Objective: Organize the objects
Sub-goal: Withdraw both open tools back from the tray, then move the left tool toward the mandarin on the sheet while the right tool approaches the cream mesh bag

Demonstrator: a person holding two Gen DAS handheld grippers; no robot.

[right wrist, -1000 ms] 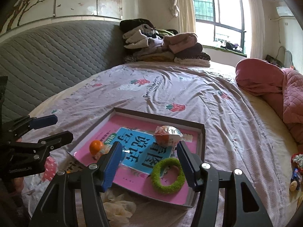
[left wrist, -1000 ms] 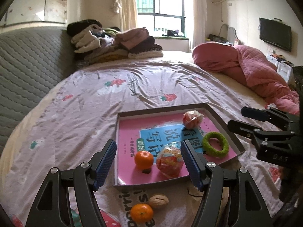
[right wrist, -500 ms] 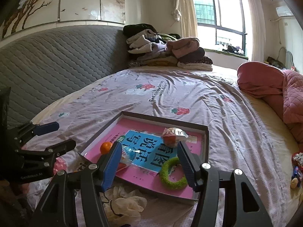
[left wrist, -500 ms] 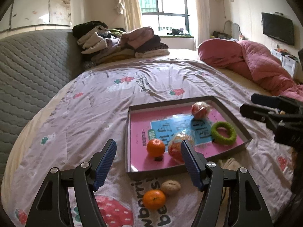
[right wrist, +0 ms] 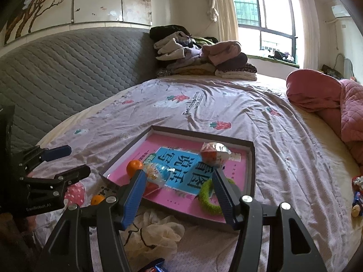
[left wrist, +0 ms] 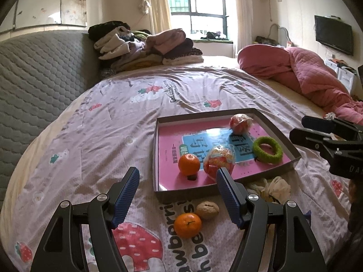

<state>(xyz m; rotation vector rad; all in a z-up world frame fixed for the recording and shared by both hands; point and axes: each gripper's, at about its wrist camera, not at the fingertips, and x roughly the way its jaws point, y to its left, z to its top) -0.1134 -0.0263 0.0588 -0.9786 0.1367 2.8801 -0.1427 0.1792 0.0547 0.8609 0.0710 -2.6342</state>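
Loose small objects on the bed are what remains to be gathered: a round orange mandarin (left wrist: 187,225) and, touching it on the far side, a wrinkled tan walnut (left wrist: 207,210), both lying on the strawberry-print lilac bedsheet (left wrist: 102,136) just outside the near wall of the shallow grey cardboard box tray (left wrist: 181,193). Near them, by the tray's near right corner, sits a crumpled cream mesh pouch (right wrist: 156,233). Inside the tray, on a pink and blue book cover, are a second orange mandarin (left wrist: 189,164), a crinkly clear-wrapped orange snack packet (left wrist: 219,161), another wrapped red-orange snack (left wrist: 240,122) at the far side and a fuzzy green ring (left wrist: 267,150). The mandarin outside looks light, firm but bruisable, and apt to roll on the soft sheet, so a hold across its widest middle seems best; the walnut is hard, light and bumpy, likely to slip unless pinched squarely across its seam sides. The pouch is limp and would bunch up wherever it is pinched. The left claw (left wrist: 177,198) hovers above the mandarin and walnut with its blue ribbed pads spread wide and nothing between them. The right claw (right wrist: 178,196) is likewise spread wide and empty, poised over the tray's near edge above the pouch.
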